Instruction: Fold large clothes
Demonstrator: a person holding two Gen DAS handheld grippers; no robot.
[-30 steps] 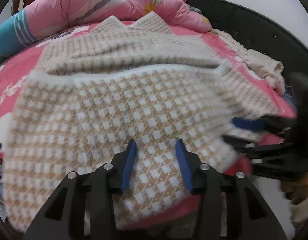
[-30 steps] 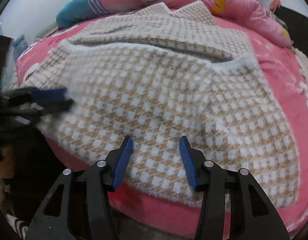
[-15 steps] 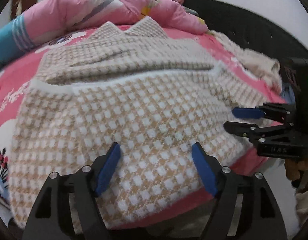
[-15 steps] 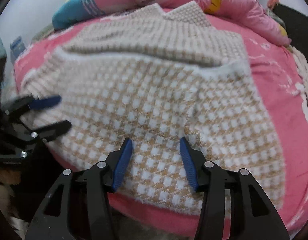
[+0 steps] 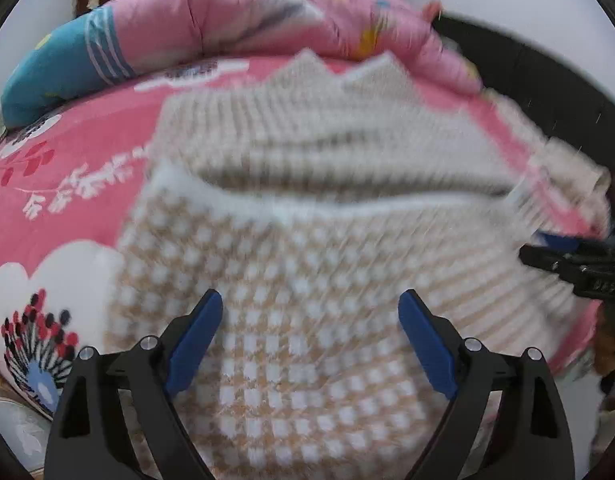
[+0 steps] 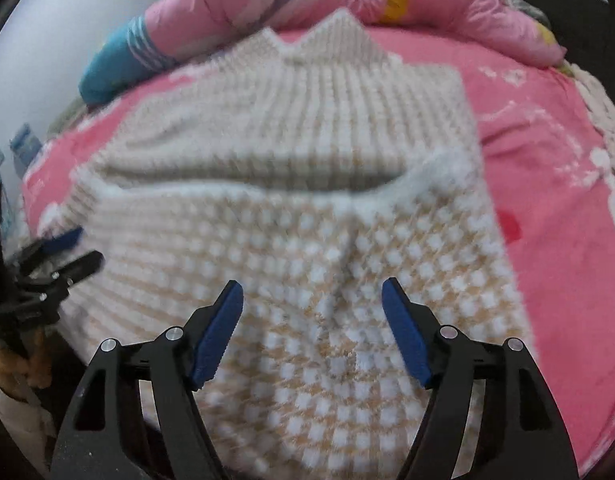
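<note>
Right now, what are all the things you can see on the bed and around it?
Sweater: one, beige-and-white checked knit, spread on the bed, bottom part folded up.
Bed sheet: one, pink with white flowers, under the sweater.
Quilt: one, pink with a blue end, bunched along the far side.
Cream knit cloth: one, at the bed's right edge.
Headboard: one, black, on the right.
Left gripper: one, black with blue pads, open above the sweater.
Right gripper: one, black with blue pads, open above the sweater.
</note>
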